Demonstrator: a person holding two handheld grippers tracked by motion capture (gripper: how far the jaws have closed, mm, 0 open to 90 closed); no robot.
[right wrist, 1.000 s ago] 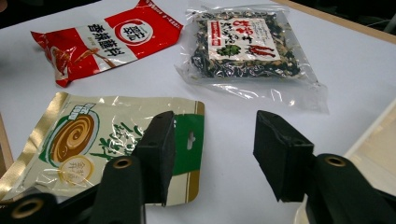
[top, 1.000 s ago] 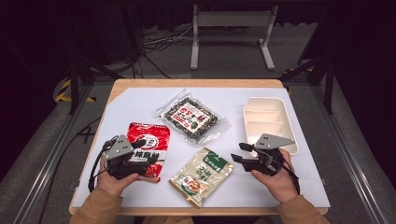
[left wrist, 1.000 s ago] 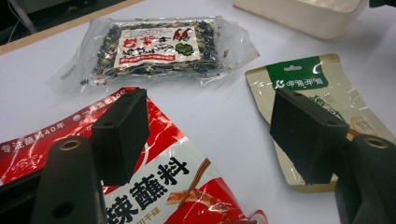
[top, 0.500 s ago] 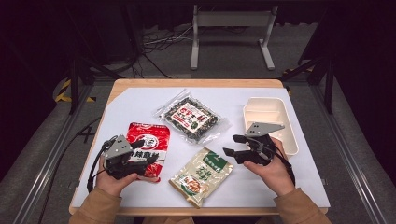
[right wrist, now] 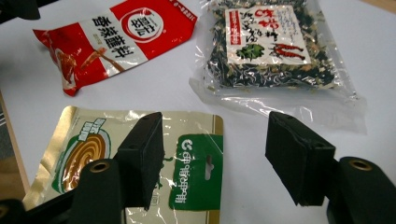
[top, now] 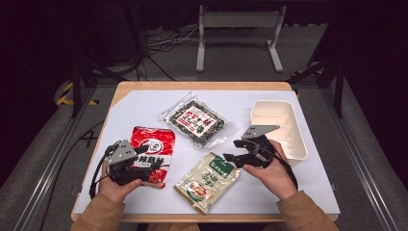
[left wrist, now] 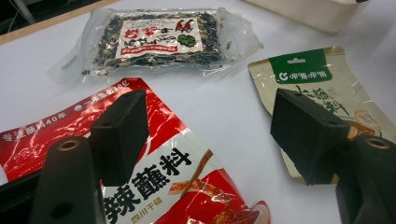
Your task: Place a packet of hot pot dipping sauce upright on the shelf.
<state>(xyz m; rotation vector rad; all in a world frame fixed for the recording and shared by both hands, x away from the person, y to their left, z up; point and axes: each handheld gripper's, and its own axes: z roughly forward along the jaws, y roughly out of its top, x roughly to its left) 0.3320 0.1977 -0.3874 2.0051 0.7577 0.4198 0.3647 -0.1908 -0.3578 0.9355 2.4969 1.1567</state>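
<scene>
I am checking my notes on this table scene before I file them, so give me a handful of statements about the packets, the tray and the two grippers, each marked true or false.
1. The red packet lies under the left gripper. True.
2. The right gripper is clamped on the beige packet. False: its jaws stand open above the packet's green top edge and have just been opening, with nothing pressed between them.
3. The clear packet of dark dried food lies inside the white tray. False: it lies on the table, left of the tray.
4. The left gripper is open. True.
5. The white tray holds no packet. True.
</scene>
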